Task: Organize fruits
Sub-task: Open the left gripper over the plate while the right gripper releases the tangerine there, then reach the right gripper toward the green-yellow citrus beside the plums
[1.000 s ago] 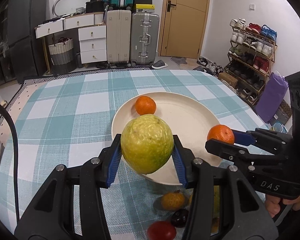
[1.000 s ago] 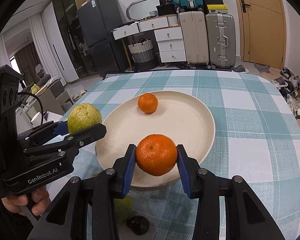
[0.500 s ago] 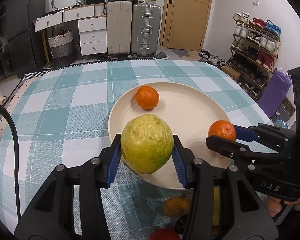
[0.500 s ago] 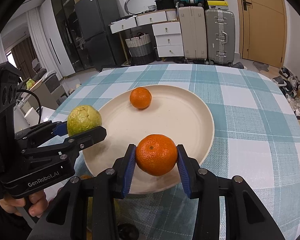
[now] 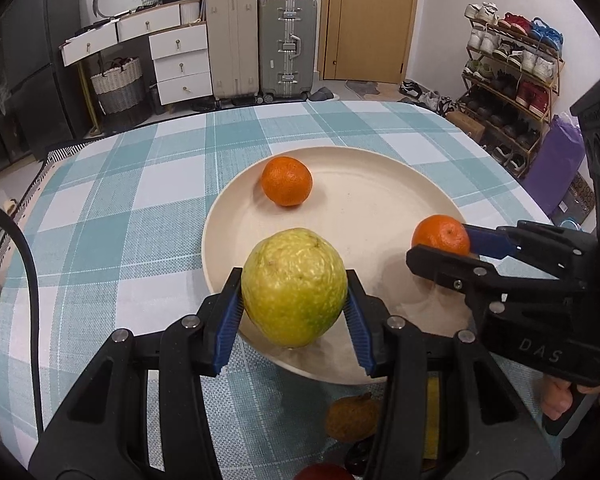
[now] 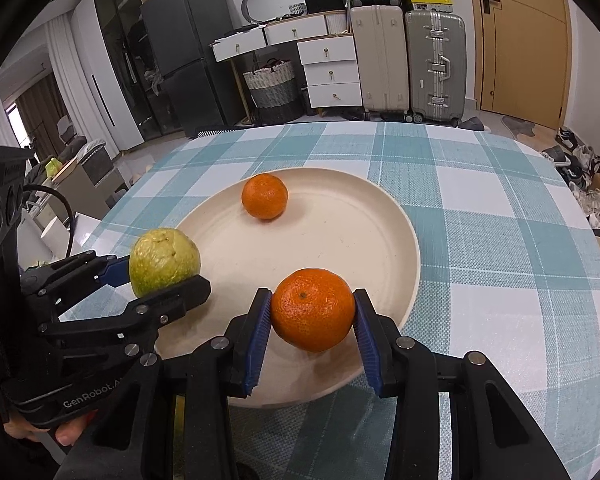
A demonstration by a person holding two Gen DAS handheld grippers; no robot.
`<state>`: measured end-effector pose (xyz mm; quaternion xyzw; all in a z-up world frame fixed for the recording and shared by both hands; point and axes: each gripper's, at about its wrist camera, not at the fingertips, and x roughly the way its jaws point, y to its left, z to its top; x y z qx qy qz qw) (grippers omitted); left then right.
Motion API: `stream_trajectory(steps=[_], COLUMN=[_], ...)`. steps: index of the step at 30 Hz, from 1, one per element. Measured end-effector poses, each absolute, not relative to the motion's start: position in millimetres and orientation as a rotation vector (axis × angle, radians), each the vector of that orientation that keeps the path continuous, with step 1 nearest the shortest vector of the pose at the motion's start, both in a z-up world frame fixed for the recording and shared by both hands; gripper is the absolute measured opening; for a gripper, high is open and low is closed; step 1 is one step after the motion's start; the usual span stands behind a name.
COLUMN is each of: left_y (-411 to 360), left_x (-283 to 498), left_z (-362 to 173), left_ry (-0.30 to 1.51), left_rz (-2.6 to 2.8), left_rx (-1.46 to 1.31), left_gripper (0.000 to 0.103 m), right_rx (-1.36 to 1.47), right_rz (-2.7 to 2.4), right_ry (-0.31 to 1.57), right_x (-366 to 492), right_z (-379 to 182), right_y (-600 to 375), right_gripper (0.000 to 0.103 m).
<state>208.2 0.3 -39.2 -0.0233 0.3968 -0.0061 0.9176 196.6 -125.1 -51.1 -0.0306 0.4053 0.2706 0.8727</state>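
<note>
The left tool (image 5: 294, 312) pinches a yellow-green guava (image 5: 294, 289) between its blue pads, which press on the fruit's two sides. The guava hangs over the near left rim of the cream plate (image 5: 380, 184), which is the landmark here and stands on the checked table (image 5: 112, 216).

Toward the far side of the plate, left of its middle, a loose mandarin (image 5: 287, 180) lies alone, well apart from both tools.

At the plate's near right, the right tool (image 6: 313, 322) pinches a second mandarin (image 6: 313, 309), with the pads pressed on either side of it. This fruit hangs over the plate's near part, just inside the rim.

On the table just in front of the plate's near rim, half hidden behind the left tool's arms, lie a brownish fruit (image 5: 354, 416), a red fruit (image 5: 324, 472) and something dark that is too hidden to name.

Against a second ago, both grips are unchanged. The left tool has eased forward and down, so the guava now sits further over the plate's rim and the plate fills more of its view. The small fruits in front of the plate have slid lower in the left view. The right tool has barely shifted.
</note>
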Motion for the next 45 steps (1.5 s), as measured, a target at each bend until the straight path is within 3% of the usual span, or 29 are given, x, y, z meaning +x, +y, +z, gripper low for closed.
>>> stream_trajectory(steps=[3,7,10,12,16,18,31,45], left_y=[4,7,10,14,27,33,40,27], left_x=[208,198,185,173,146,131,46,25], left_z=[-39,-28,-16,-8,6,12,18,4], left_ry=[0.817,0.760,0.710,0.676,0.636,0.617,0.602,0.635], left_rz=[-0.012,-0.026,-0.016,0.001,0.008,0.024,0.056,0.046], left_rx=[-0.066,-0.081,-0.093,-0.103,-0.126,-0.128,-0.102,-0.071], left_gripper=[0.045,0.049,0.063,0.085,0.090,0.102,0.102,0.103], right_rx=[-0.065,-0.040,-0.024,-0.021,-0.024,-0.037,-0.061,-0.133], right_rz=[0.564,0.558,0.548,0.539,0.540,0.523,0.546,0.528], right_ry=[0.849,0.811,0.784,0.766,0.751,0.731,0.727,0.773], right_x=[196,189,179,171,151,141,94,77], right_z=[-52,-43,-31,-24,-14,-11,-12,-25], right_y=[-125,-132,-142,-148,-161,-165,-168,-166], right_gripper=[0.042,0.066,0.077,0.087,0.100,0.103,0.103,0.103])
